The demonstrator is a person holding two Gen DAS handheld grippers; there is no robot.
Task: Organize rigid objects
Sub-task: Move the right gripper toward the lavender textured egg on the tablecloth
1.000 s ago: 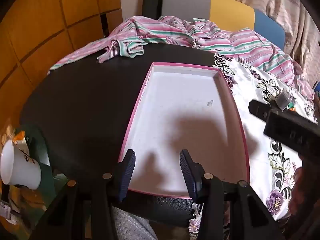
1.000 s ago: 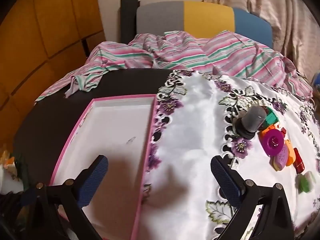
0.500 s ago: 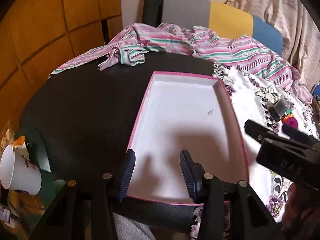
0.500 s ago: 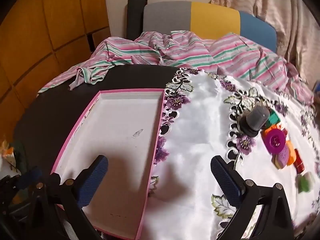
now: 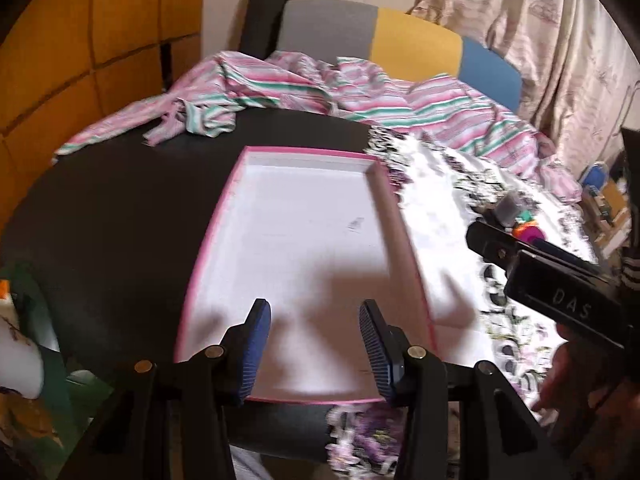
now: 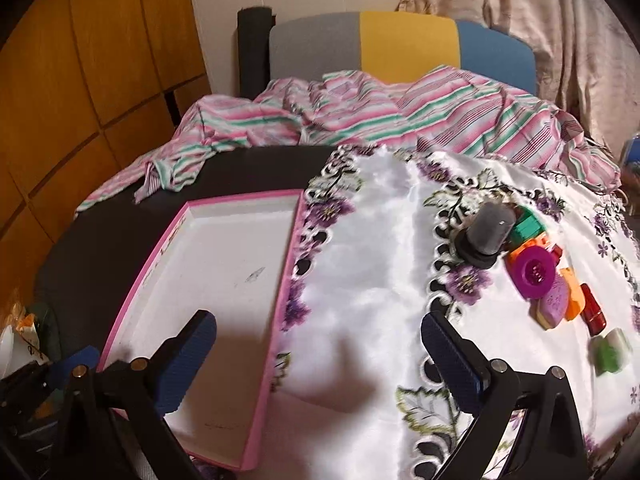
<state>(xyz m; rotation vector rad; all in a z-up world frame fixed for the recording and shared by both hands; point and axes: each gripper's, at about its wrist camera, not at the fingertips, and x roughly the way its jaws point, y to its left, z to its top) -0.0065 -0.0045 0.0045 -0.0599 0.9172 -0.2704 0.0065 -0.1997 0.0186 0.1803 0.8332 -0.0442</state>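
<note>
So the landmark here is the shallow pink-rimmed white tray [image 6: 224,280], sitting on the dark round tabletop [image 5: 120,216]. Far left of the tray, off the tabletop edge, there's a white cup [image 5: 16,364], pretty blurry. The left gripper [image 5: 314,344] hangs over the tray's near end, fingers partway apart with nothing between them, just bare tray floor. The tray has nothing in it besides a small grey smudge.

Behind the tray a crumpled pink, green and white striped cloth [image 6: 360,120] is piled along the far side of the tabletop, with a grey, yellow and blue chair back [image 6: 400,44] behind that.

Right of the tray, touching its long edge, lies a shiny white cloth with purple flower embroidery [image 6: 380,248]. The right gripper [image 6: 318,356] is over the seam between tray and cloth, fingers spread wide, holding nothing.

Well to the right of the tray on that cloth is the pile of small stuff: a grey cylinder on a black base [image 6: 486,230], a green block [image 6: 528,228], a round purple disc [image 6: 534,272], an orange piece [image 6: 574,292], a red piece [image 6: 592,312] and a green-and-white block [image 6: 610,350], all bunched together.
</note>
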